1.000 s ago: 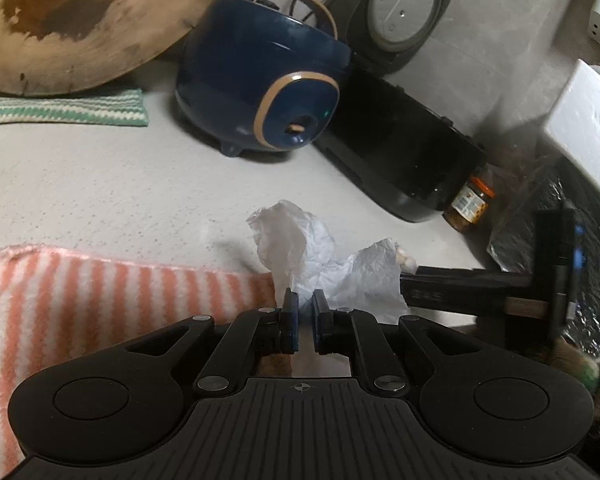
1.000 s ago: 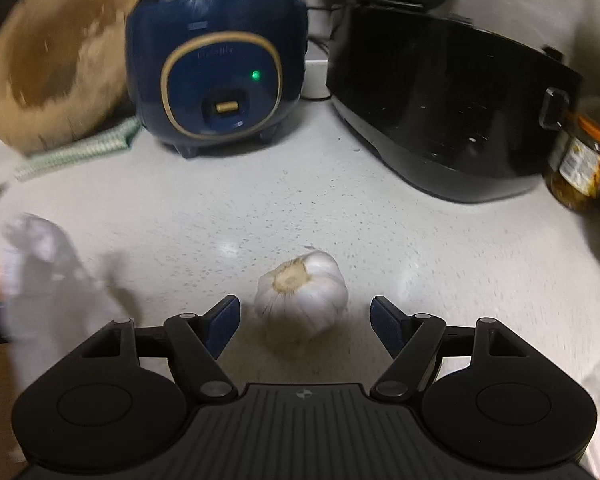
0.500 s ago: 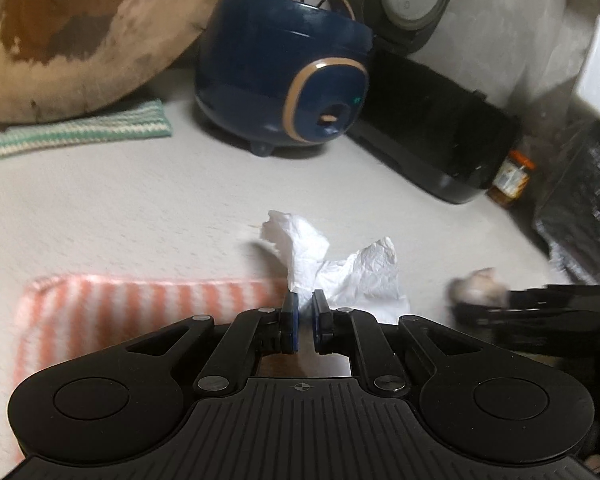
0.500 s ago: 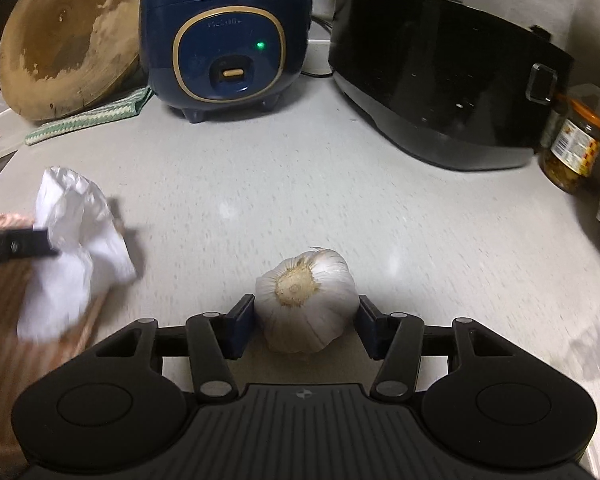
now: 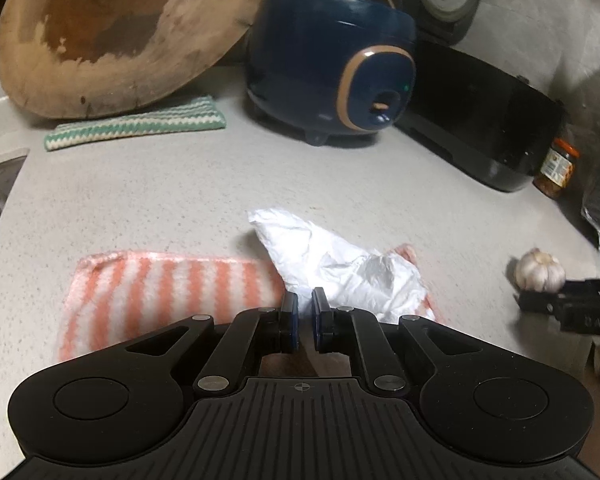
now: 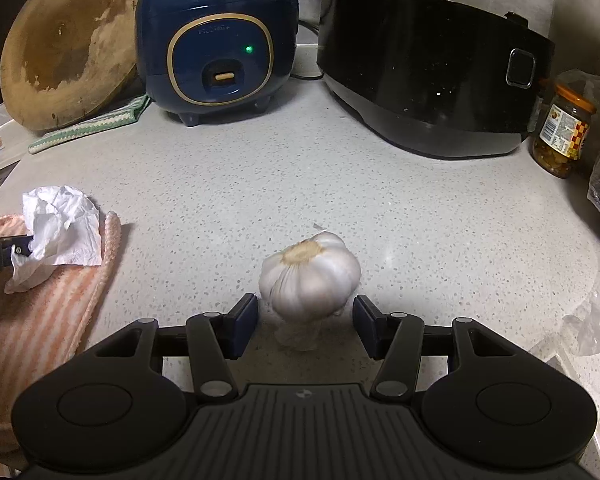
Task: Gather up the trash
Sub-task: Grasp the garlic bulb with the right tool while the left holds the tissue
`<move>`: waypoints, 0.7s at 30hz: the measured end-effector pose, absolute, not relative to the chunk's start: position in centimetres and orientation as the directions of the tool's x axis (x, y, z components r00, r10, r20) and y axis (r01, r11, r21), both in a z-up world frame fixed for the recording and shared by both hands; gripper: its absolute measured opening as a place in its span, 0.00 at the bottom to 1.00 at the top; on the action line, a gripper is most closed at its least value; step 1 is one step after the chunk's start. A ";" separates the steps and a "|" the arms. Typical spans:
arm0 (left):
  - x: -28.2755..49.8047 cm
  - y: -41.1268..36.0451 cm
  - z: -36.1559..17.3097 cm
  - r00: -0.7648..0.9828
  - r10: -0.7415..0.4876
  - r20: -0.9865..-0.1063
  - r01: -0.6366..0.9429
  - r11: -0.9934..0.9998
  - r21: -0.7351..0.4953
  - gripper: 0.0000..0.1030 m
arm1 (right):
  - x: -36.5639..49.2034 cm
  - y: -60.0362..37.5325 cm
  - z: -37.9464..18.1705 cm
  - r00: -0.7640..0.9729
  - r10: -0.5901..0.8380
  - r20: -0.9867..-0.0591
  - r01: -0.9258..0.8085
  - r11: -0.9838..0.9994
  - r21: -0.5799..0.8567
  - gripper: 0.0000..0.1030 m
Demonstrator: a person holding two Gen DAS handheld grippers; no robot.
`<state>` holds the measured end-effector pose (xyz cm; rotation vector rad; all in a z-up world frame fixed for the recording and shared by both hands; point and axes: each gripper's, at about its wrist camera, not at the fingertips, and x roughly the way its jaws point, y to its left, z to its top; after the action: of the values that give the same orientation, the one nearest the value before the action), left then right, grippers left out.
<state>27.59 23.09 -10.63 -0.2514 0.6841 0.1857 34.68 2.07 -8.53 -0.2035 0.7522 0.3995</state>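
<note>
Left wrist view: the crumpled white tissue (image 5: 340, 268) lies partly on the orange-striped cloth (image 5: 168, 292) and partly on the speckled grey countertop (image 5: 160, 192). The left gripper (image 5: 305, 304) has its fingers drawn nearly together with a narrow gap showing at the tips; one edge of the tissue runs down to that gap, and it appears to be pinched there, though the contact itself is hard to make out. Right wrist view confirms this: the dark fingertip at the left border meets the tissue (image 6: 60, 228) at its near edge.

The garlic bulb (image 6: 310, 274) sits on the countertop, root end turned up and toward the camera. The right gripper (image 6: 306, 320) has its fingers spread apart, one on each side of the bulb's near half, each with a visible gap to the skin.

Behind, toward the wall:
- navy rice cooker (image 6: 216, 48), green indicator lit, standing upright
- black cooker (image 6: 432, 76) just to its right, lid raised
- glass jar (image 6: 564, 132) with orange lid, beside the black cooker
- round wooden board (image 5: 124, 36) leaning at the back left
- green-striped cloth (image 5: 136, 128) lying flat below the board

Clear plastic film (image 6: 592, 312) lies at the right edge of the countertop
</note>
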 end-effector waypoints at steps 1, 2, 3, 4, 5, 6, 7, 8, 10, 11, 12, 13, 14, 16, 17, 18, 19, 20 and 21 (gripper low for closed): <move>27.5 22.9 -10.6 0.760 0.088 -0.644 -0.254 0.952 -0.169 0.10 | 34.7 2.0 -8.5 0.661 0.280 -0.697 -0.423 0.905 -0.038 0.51; 27.3 22.8 -10.6 0.759 0.090 -0.645 -0.260 0.950 -0.174 0.10 | 34.8 2.0 -8.6 0.662 0.281 -0.695 -0.424 0.905 -0.038 0.51; 27.1 22.8 -10.6 0.759 0.090 -0.645 -0.273 0.943 -0.190 0.10 | 34.9 1.9 -8.6 0.664 0.282 -0.693 -0.424 0.905 -0.038 0.51; 26.8 22.9 -10.7 0.758 0.089 -0.646 -0.286 0.936 -0.207 0.10 | 34.9 1.9 -8.6 0.664 0.283 -0.692 -0.426 0.904 -0.039 0.51; 26.5 22.8 -10.7 0.758 0.087 -0.647 -0.298 0.928 -0.224 0.10 | 34.9 2.0 -8.6 0.664 0.285 -0.692 -0.428 0.903 -0.039 0.51; 26.2 22.8 -10.7 0.758 0.087 -0.647 -0.313 0.918 -0.243 0.10 | 34.9 2.1 -8.6 0.663 0.287 -0.691 -0.429 0.902 -0.038 0.51; 26.0 22.7 -10.7 0.757 0.089 -0.647 -0.324 0.911 -0.254 0.10 | 34.9 2.2 -8.6 0.662 0.290 -0.691 -0.433 0.901 -0.036 0.52; 25.9 22.5 -10.7 0.758 0.093 -0.646 -0.332 0.907 -0.258 0.10 | 34.9 2.3 -8.6 0.661 0.293 -0.691 -0.436 0.899 -0.036 0.53; 25.8 21.8 -10.6 0.759 0.105 -0.643 -0.327 0.915 -0.236 0.10 | 34.9 2.5 -8.7 0.659 0.300 -0.689 -0.442 0.896 -0.033 0.53; 25.9 21.8 -10.6 0.760 0.105 -0.641 -0.322 0.918 -0.232 0.10 | 34.8 2.7 -8.7 0.658 0.305 -0.688 -0.448 0.893 -0.033 0.53; 25.9 21.9 -10.6 0.762 0.101 -0.639 -0.322 0.916 -0.238 0.10 | 34.7 2.8 -8.7 0.657 0.308 -0.688 -0.452 0.891 -0.033 0.53; 25.9 22.2 -10.5 0.763 0.095 -0.639 -0.322 0.914 -0.248 0.10 | 34.7 2.8 -8.7 0.656 0.311 -0.688 -0.456 0.889 -0.034 0.53; 26.0 22.4 -10.5 0.763 0.091 -0.640 -0.324 0.911 -0.256 0.10 | 34.6 2.8 -8.7 0.656 0.312 -0.687 -0.459 0.888 -0.035 0.53; 26.1 22.5 -10.2 0.766 0.082 -0.637 -0.320 0.909 -0.267 0.10 | 34.5 2.7 -8.7 0.658 0.313 -0.685 -0.459 0.887 -0.037 0.55; 26.1 22.5 -10.1 0.774 0.069 -0.629 -0.308 0.910 -0.279 0.10 | 34.4 2.5 -8.7 0.660 0.307 -0.686 -0.454 0.890 -0.038 0.57; 26.2 22.5 -9.8 0.784 0.051 -0.619 -0.291 0.910 -0.294 0.10 | 34.3 2.3 -8.7 0.661 0.299 -0.688 -0.444 0.895 -0.038 0.62; 26.3 22.4 -9.7 0.791 0.037 -0.611 -0.277 0.911 -0.304 0.10 | 34.3 2.0 -8.6 0.661 0.294 -0.691 -0.435 0.900 -0.033 0.62; 26.4 22.2 -9.5 0.800 0.015 -0.600 -0.256 0.913 -0.319 0.10 | 34.2 1.7 -8.6 0.661 0.296 -0.690 -0.428 0.903 -0.023 0.63; 26.4 22.0 -9.4 0.807 -0.008 -0.591 -0.235 0.913 -0.333 0.10 | 34.0 1.3 -8.5 0.663 0.299 -0.687 -0.422 0.906 -0.014 0.64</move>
<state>26.42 22.04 -9.37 -0.4078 0.6241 0.1248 34.00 1.29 -8.54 -0.1779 0.7420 0.4099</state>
